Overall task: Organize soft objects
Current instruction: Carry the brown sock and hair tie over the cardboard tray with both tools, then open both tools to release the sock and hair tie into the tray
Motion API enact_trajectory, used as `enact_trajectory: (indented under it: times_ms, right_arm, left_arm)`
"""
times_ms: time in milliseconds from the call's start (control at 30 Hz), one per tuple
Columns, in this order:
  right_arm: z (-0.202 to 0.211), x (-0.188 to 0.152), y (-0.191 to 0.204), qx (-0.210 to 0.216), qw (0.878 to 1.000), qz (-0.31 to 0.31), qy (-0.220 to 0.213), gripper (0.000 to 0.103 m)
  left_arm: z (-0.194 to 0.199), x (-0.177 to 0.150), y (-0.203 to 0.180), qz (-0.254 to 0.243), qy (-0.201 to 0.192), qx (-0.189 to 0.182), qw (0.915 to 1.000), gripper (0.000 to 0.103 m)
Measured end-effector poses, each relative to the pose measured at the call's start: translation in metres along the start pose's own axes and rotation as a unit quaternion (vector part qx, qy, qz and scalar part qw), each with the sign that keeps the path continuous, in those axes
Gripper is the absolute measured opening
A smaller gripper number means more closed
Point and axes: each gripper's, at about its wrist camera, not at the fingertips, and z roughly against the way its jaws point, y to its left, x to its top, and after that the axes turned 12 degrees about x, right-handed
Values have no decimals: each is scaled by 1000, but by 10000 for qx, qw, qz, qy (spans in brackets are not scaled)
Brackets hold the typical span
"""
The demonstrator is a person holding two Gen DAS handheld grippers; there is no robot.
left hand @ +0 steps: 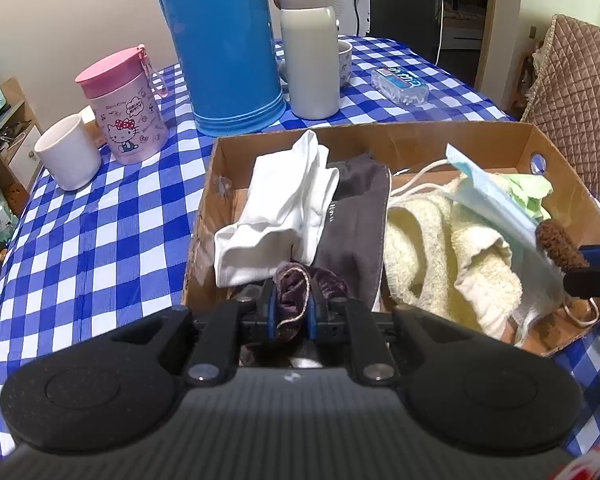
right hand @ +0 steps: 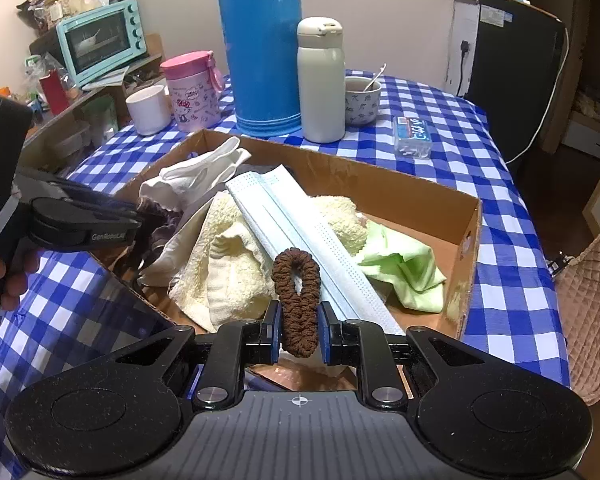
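Note:
A cardboard box [left hand: 400, 140] [right hand: 380, 188] on the checked table holds soft things: a white cloth [left hand: 284, 200] [right hand: 196, 176], a grey cloth [left hand: 356, 212], a cream towel [left hand: 440, 252] [right hand: 236, 268], a blue face mask [left hand: 496, 208] [right hand: 300, 228] and a green cloth [right hand: 404, 264]. My left gripper [left hand: 292, 314] is shut on a dark purple scrunchie [left hand: 294, 292] over the box's near left corner. My right gripper [right hand: 299, 330] is shut on a brown scrunchie [right hand: 298, 300] [left hand: 556, 246] above the mask at the box's near edge.
Behind the box stand a tall blue thermos [left hand: 220, 40] [right hand: 260, 48], a white flask [left hand: 312, 48] [right hand: 322, 80], a pink lidded cup [left hand: 124, 108] [right hand: 192, 88], a white mug [left hand: 68, 156] [right hand: 148, 108], a patterned cup [right hand: 362, 100] and a small plastic box [left hand: 400, 84] [right hand: 414, 136]. A quilted chair [left hand: 576, 96] stands right.

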Motion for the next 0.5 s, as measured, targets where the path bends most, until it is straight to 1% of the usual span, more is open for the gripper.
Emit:
enact_trajectory:
  times_ms: [67,233,300,400,500]
  right_arm:
    - [-1,0,0,29,10000,16,17,19]
    - [-7,0,-1,86,9999,44,138,19]
    - [-11,0,-3,118,9997,35,229,19]
    - [-17,0,-7,180,9992,-36,363,19]
    - [-20,-1,-11,204,9988,-115,423,19]
  left_arm:
    - [4,1,3,64,-8,-37,10000,18]
    - [16,3,16,257,-18,-187,9995,33]
    - [22,4,20,322,-47,-213,9992,34]
    - [30,7,24,409,-74,-259,9988,38]
    - [37,7,26,474,-82,-332,9983,41]
